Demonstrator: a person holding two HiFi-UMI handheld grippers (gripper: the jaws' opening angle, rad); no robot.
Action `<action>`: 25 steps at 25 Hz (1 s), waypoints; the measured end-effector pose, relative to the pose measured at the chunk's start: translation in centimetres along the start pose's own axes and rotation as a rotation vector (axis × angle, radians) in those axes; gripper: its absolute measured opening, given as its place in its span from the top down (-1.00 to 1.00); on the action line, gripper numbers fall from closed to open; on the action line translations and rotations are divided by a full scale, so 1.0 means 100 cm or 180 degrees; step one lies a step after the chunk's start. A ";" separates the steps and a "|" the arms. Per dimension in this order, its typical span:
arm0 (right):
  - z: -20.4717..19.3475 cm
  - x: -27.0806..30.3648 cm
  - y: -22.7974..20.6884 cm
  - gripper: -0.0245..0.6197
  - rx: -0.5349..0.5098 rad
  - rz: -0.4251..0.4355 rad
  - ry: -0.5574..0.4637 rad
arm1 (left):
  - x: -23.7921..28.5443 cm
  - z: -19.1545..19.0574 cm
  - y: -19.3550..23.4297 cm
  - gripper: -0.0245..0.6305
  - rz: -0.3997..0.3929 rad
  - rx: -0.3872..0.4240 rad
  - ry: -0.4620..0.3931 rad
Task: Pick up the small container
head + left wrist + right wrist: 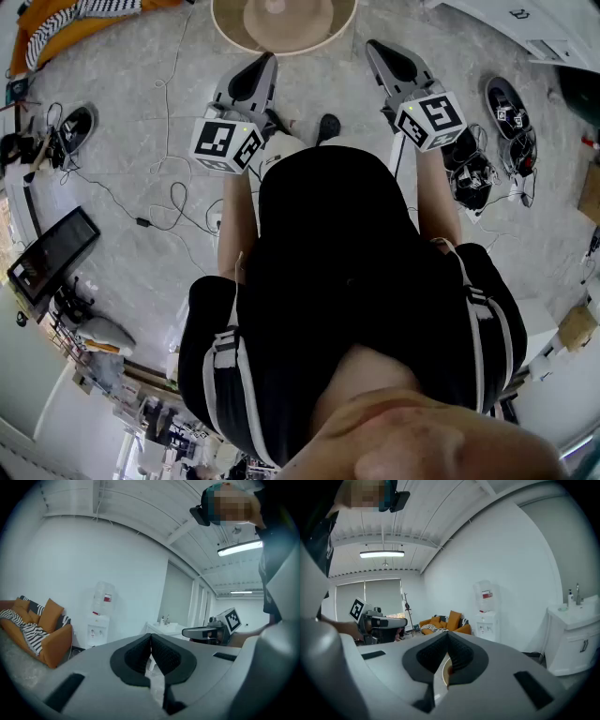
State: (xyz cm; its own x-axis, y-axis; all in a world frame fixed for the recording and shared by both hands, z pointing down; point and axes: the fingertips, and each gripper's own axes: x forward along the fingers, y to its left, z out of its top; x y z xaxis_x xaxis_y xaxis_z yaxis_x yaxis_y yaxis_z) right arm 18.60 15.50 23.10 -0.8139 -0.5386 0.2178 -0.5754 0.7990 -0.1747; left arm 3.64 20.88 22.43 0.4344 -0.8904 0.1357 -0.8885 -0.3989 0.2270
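Note:
No small container shows in any view. In the head view my left gripper (270,60) and right gripper (373,45) are held up side by side in front of the person's body. Both point toward a round beige table (284,23) at the top edge. The left gripper's (151,637) black pads meet at the tip with nothing between them. My right gripper's (447,636) pads also touch, empty. Each gripper view looks out level across the room and catches the other gripper: the right gripper (206,632) and the left gripper (380,620).
An orange sofa (42,630) with a striped throw stands by the wall, beside a water dispenser (101,616). A white sink cabinet (574,634) is at the right. Cables (159,206), a dark monitor (52,253) and gear (511,117) lie on the grey floor.

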 end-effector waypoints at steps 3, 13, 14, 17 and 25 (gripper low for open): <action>0.000 -0.005 -0.002 0.92 -0.0054 -0.0004 0.0010 | 0.003 0.001 -0.004 0.87 0.0014 0.0021 -0.0015; -0.001 -0.013 0.001 0.92 -0.0025 0.0153 -0.0028 | 0.005 -0.004 -0.012 0.87 0.0098 0.0054 0.0005; -0.001 -0.013 0.002 0.92 -0.0009 0.0191 -0.0044 | 0.005 -0.005 -0.012 0.87 0.0105 0.0053 0.0007; -0.001 -0.011 0.004 0.92 0.0043 0.0262 -0.0048 | 0.008 -0.007 -0.013 0.87 0.0128 0.0036 0.0029; -0.011 -0.001 0.001 0.92 0.0197 0.0302 0.0023 | 0.020 -0.023 -0.010 0.87 0.0089 -0.0033 0.0192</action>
State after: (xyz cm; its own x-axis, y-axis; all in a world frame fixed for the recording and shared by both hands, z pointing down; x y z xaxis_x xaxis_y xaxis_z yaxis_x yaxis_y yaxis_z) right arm 18.74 15.97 24.13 -0.8645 -0.4591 0.2045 -0.4998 0.8281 -0.2540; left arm 5.76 20.00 24.69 0.4179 -0.8862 0.1997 -0.8989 -0.3716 0.2322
